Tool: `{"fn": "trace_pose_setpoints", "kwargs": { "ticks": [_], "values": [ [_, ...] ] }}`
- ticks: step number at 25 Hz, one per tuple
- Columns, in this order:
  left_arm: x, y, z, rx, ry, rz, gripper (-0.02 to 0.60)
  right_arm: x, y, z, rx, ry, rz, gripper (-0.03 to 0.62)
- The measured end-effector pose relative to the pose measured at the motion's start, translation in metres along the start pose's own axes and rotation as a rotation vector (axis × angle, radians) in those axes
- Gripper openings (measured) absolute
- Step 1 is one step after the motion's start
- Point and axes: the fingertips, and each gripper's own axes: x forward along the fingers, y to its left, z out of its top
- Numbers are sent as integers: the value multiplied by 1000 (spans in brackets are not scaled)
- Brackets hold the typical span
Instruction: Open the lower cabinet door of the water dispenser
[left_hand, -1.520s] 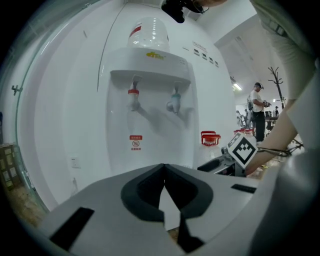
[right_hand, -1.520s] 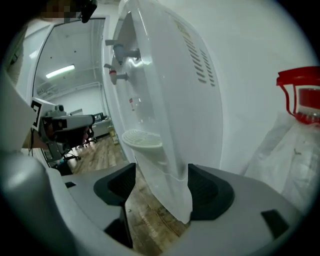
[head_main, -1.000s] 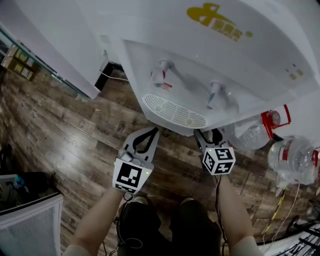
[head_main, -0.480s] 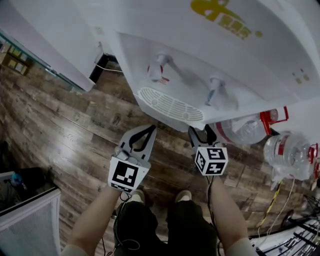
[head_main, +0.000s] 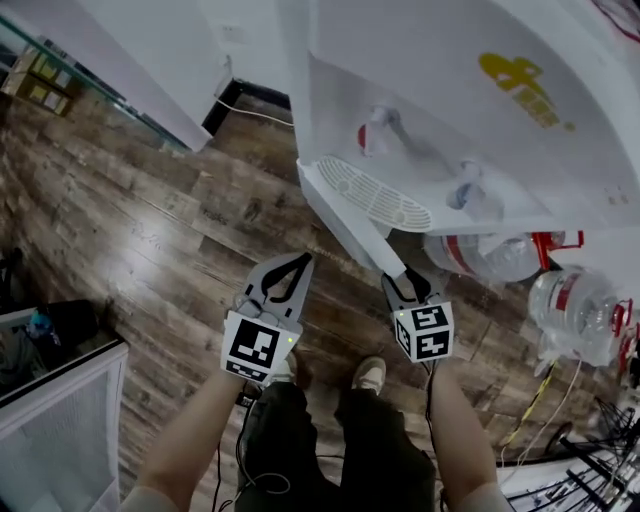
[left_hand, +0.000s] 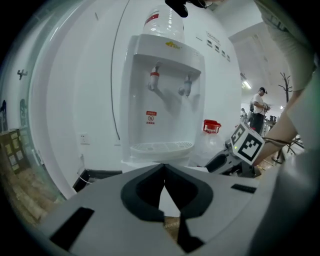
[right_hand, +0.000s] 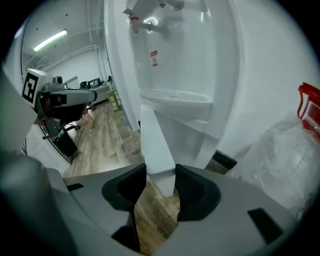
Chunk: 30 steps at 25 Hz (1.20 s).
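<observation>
The lower cabinet door (head_main: 352, 228) stood angled out from the base of the water dispenser (head_main: 470, 110). Its free edge sat between the jaws of the right gripper (head_main: 405, 285), which were closing on it, pads against both faces. The left gripper (head_main: 298, 262) hung near it over the wooden floor (head_main: 150, 220), jaws pressed together on nothing, with water bottles (head_main: 575, 310) beside the dispenser.

Prob. laminate floor (head_main: 150, 230), white wall (head_main: 140, 55)
</observation>
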Motion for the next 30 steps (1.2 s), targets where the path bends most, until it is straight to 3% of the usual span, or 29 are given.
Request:
{"fn": "trace_pose_setpoints", "kwargs": {
  "ticks": [7, 12, 30],
  "values": [
    [-53, 18, -25, -59, 75, 45, 6, -3, 74, -11, 17, 84, 107, 176],
    [-91, 33, -46, -88, 125, 83, 6, 2, 120, -10, 87, 107, 160, 176],
    [-173, 90, -93, -227, 142, 184, 6, 60, 258, 41, 16, 130, 342, 144]
  ]
}}
